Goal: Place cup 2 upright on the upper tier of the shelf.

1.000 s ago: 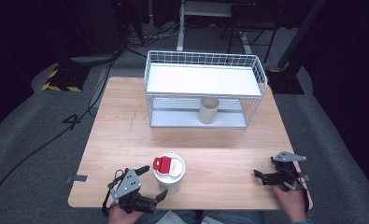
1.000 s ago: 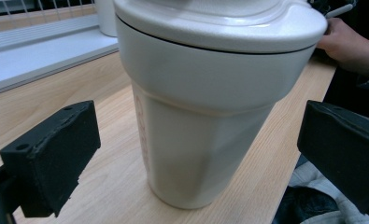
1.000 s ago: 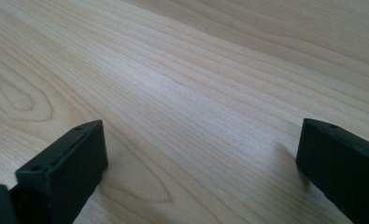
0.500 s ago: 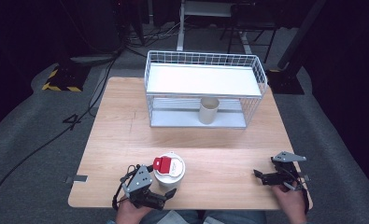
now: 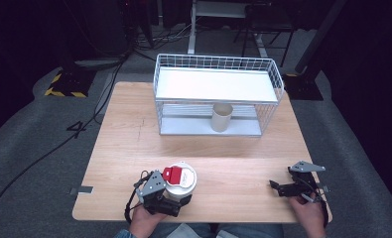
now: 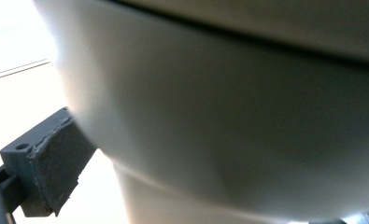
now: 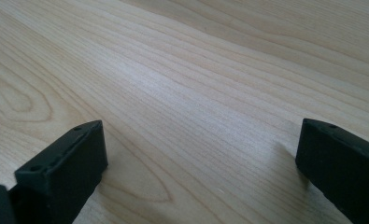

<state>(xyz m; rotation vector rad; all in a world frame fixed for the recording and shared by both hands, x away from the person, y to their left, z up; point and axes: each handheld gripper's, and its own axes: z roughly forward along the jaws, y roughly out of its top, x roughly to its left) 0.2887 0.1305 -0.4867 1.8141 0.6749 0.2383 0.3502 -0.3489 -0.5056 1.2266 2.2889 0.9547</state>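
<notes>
Dark room all round, grey carpet floor [image 5: 30, 148] underfoot, black cables [image 5: 92, 116] trailing across it, a yellow-and-black striped block [image 5: 59, 85] at far left; pale wooden table [image 5: 134, 144] in the middle, grain running crosswise, seen close and bare in the right gripper view [image 7: 196, 84]. At the far edge of the table, a white wire rack [image 5: 218, 94] with a flat white shelf on top; under that shelf, a cream cup [image 5: 222, 117] standing upright. Near the front edge, left of centre, a white container [image 5: 181, 179] with a red-labelled lid, upright on the wood. Hard against its near side, left gripper [image 5: 176, 201], jaws spread either side of the container's wall [image 6: 229, 121], one pad beside it at left; whether already clamped, cannot tell. Well apart at the front right corner, right gripper [image 5: 279, 188] low over bare wood, jaws wide apart, nothing between [image 7: 198, 170].
</notes>
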